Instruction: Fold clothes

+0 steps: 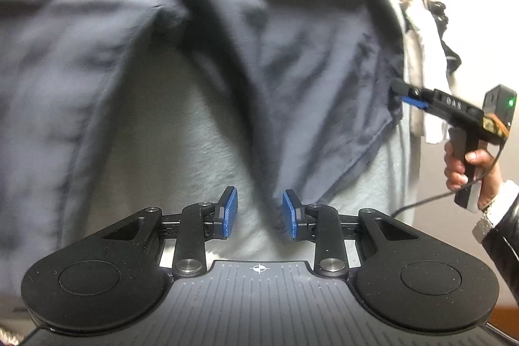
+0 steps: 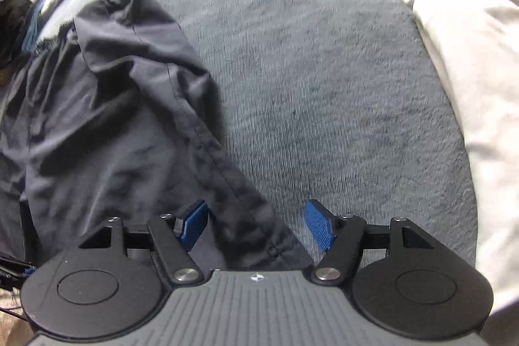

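Dark navy garment (image 2: 107, 106) spread on grey fleece blanket (image 2: 324, 70), hem edge lying between right gripper (image 2: 256, 224) pads, jaws wide apart, nothing pinched. Left gripper (image 1: 259, 213) jaws part-open, unclamped; garment fold reaches gap between pads. White cloth (image 2: 470, 60) right of right gripper.

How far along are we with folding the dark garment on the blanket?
Early. Done: the dark navy garment lies on the grey fleece blanket, still rumpled, no tidy fold visible. In hand: nothing; the right gripper is open over the hem, and the left gripper straddles a ridge of cloth without pinching it. Left: flattening and every fold.
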A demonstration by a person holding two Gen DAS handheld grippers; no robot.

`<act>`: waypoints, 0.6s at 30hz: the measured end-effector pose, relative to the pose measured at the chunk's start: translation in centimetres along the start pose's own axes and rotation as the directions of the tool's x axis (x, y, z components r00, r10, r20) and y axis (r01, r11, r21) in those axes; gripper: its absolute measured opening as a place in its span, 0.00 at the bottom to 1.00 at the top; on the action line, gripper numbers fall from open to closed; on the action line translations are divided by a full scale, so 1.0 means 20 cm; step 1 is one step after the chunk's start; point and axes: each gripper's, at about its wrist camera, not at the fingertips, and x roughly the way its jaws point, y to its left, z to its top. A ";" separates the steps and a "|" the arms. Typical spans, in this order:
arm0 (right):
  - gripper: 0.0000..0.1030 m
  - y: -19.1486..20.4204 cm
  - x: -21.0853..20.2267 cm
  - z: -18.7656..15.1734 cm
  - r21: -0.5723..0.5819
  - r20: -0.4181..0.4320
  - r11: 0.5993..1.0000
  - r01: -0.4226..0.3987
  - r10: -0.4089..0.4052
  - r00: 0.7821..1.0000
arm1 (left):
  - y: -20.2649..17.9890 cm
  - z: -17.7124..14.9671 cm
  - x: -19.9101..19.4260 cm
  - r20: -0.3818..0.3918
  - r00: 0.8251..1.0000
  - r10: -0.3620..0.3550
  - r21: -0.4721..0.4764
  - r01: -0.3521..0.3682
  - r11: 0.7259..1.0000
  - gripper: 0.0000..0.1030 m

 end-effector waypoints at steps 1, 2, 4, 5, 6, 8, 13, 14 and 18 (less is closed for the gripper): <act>0.67 0.00 0.00 0.01 -0.002 0.011 1.000 0.001 -0.001 1.000 | -0.01 0.00 0.03 -0.010 1.000 0.006 0.005 -0.006 1.000 0.29; 0.67 0.00 0.00 0.01 -0.005 0.022 1.000 0.002 -0.001 1.000 | -0.03 0.00 0.06 -0.020 1.000 0.012 0.011 -0.012 1.000 0.28; 0.67 0.00 0.02 0.03 -0.013 0.029 1.000 0.006 -0.006 1.000 | -0.05 -0.01 0.11 -0.038 0.999 0.020 0.019 -0.019 1.000 0.28; 0.67 -0.01 0.03 0.04 -0.016 0.028 1.000 0.009 -0.009 1.000 | -0.06 -0.02 0.13 -0.046 0.999 0.022 0.020 -0.021 1.000 0.27; 0.67 -0.01 0.04 0.04 -0.014 0.019 1.000 0.006 -0.006 1.000 | -0.07 -0.03 0.14 -0.055 0.998 0.035 0.028 -0.034 0.999 0.25; 0.67 -0.02 0.07 0.02 -0.010 -0.014 1.000 -0.001 0.001 1.000 | -0.09 -0.05 0.16 -0.069 0.996 0.065 0.038 -0.062 0.997 0.13; 0.03 0.02 0.05 -0.03 -0.072 -0.073 0.997 0.025 -0.030 0.997 | -0.13 -0.06 0.16 -0.081 0.989 0.120 0.053 -0.116 0.992 0.00; 0.01 0.03 0.04 -0.02 -0.080 -0.090 0.997 0.019 -0.026 0.996 | -0.15 -0.06 0.15 -0.081 0.989 0.126 0.065 -0.121 0.991 0.00; 0.01 0.11 -0.10 -0.02 -0.169 -0.090 0.985 0.031 -0.047 0.995 | -0.14 -0.07 0.08 -0.125 0.988 0.088 0.042 -0.083 0.996 0.00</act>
